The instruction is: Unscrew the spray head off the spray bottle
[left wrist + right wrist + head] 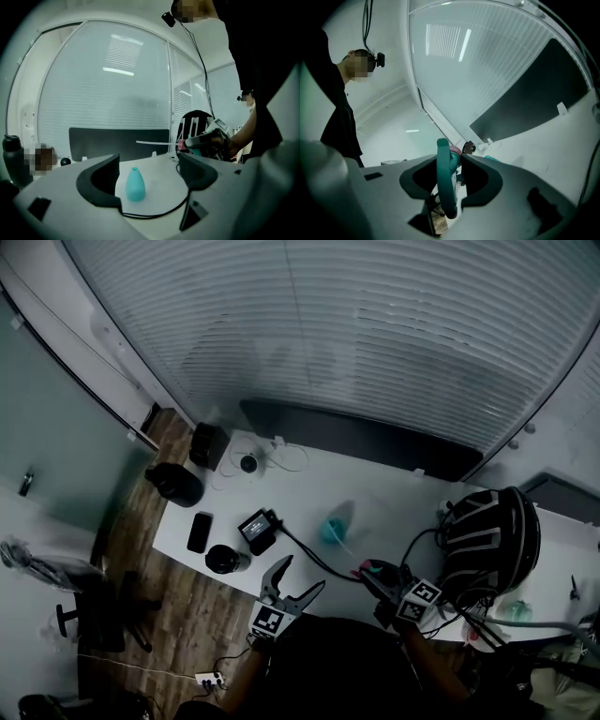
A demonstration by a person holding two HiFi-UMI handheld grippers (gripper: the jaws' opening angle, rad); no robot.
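A teal spray bottle [335, 524] stands upright on the white table [394, 498] with its neck bare; in the left gripper view the bottle [135, 185] shows well beyond the jaws. My left gripper [302, 574] hangs above the table's near edge, open and empty [147, 171]. My right gripper [375, 573] is shut on the teal spray head [446, 183], whose pink collar [454, 150] pokes out past the jaws. The head is off the bottle, and its thin white dip tube [154, 143] sticks out level towards the left in the left gripper view.
On the table's left part lie a black phone [199, 532], a round black cup [225, 560] and a small screen device [257, 528] with a black cable [309, 554]. A black helmet [492, 535] sits at the right. A dark panel [356, 437] lines the far edge.
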